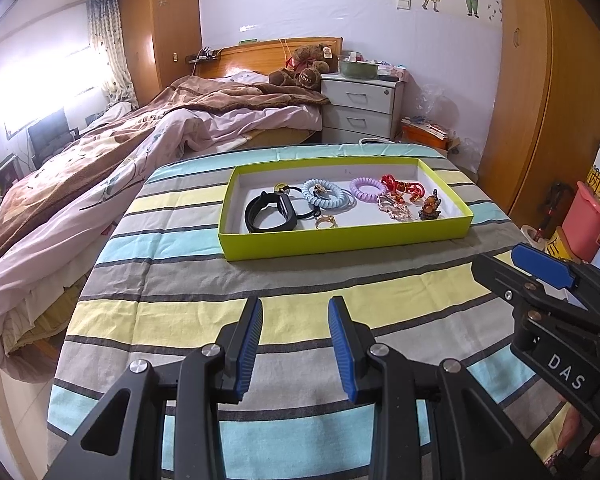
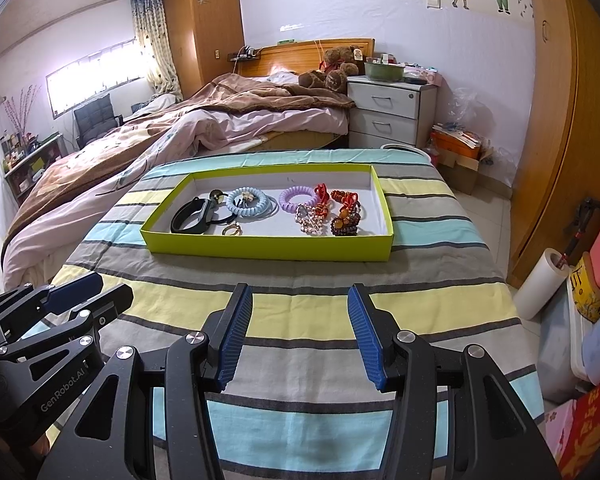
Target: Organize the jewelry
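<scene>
Lighting: daylight from the window [image 1: 40,80] at left, blown out to white glare in the left wrist view, milder in the right wrist view [image 2: 96,76]. Room evenly bright, slight violet cast on walls. Shadows: soft, faint. Focus: sharp centrally. Distortion: strong fisheye curvature; dark vignetted corners, blurred edges.

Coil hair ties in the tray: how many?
2. The blue coil hair tie lies near the green tray's middle; the purple coil hair tie sits right of it. Others could hide under the bead pile.
</scene>
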`<state>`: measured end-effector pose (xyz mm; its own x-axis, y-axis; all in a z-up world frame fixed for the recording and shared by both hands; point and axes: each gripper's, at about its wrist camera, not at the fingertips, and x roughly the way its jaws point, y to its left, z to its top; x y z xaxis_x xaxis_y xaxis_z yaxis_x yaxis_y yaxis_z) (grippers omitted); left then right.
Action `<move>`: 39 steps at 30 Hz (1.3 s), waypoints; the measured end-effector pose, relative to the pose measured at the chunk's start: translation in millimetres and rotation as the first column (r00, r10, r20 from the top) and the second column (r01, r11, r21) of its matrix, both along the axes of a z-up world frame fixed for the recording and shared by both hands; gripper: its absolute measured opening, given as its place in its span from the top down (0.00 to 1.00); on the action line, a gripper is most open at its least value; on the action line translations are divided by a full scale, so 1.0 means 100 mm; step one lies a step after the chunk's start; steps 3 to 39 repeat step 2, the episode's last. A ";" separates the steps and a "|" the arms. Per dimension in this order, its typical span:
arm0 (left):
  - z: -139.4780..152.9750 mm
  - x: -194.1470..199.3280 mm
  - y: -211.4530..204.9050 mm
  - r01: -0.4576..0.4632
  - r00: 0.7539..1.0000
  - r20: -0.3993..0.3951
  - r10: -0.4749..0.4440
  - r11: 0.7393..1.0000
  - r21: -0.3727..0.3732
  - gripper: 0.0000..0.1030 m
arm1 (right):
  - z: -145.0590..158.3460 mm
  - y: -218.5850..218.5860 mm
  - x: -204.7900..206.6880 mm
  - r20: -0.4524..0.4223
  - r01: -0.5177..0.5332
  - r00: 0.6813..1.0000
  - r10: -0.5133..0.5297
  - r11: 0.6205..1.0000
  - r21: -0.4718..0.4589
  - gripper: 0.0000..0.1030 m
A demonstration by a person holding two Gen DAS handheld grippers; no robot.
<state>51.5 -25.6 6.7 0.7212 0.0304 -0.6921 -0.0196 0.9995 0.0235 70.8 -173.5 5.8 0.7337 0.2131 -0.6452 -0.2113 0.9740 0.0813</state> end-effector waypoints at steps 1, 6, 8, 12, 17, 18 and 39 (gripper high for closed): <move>0.00 0.00 0.00 0.003 1.000 0.000 -0.003 1.000 -0.001 0.67 | 0.00 0.00 0.00 0.001 0.000 1.000 0.000 1.000 0.000 0.51; 0.00 0.00 -0.01 0.006 1.000 0.001 -0.006 1.000 0.000 0.67 | 0.00 0.01 0.00 0.001 -0.001 1.000 0.001 1.000 0.000 0.51; 0.00 0.00 -0.01 0.006 1.000 0.001 -0.006 1.000 0.000 0.67 | 0.00 0.01 0.00 0.001 -0.001 1.000 0.001 1.000 0.000 0.51; 0.00 0.00 -0.01 0.006 1.000 0.001 -0.006 1.000 0.000 0.67 | 0.00 0.01 0.00 0.001 -0.001 1.000 0.001 1.000 0.000 0.51; 0.00 0.00 -0.01 0.006 1.000 0.001 -0.006 1.000 0.000 0.67 | 0.00 0.01 0.00 0.001 -0.001 1.000 0.001 1.000 0.000 0.51; 0.00 0.00 -0.01 0.006 1.000 0.001 -0.006 1.000 0.000 0.67 | 0.00 0.01 0.00 0.001 -0.001 1.000 0.001 1.000 0.000 0.51; 0.00 0.00 -0.01 0.006 1.000 0.001 -0.006 1.000 0.000 0.67 | 0.00 0.01 0.00 0.001 -0.001 1.000 0.001 1.000 0.000 0.51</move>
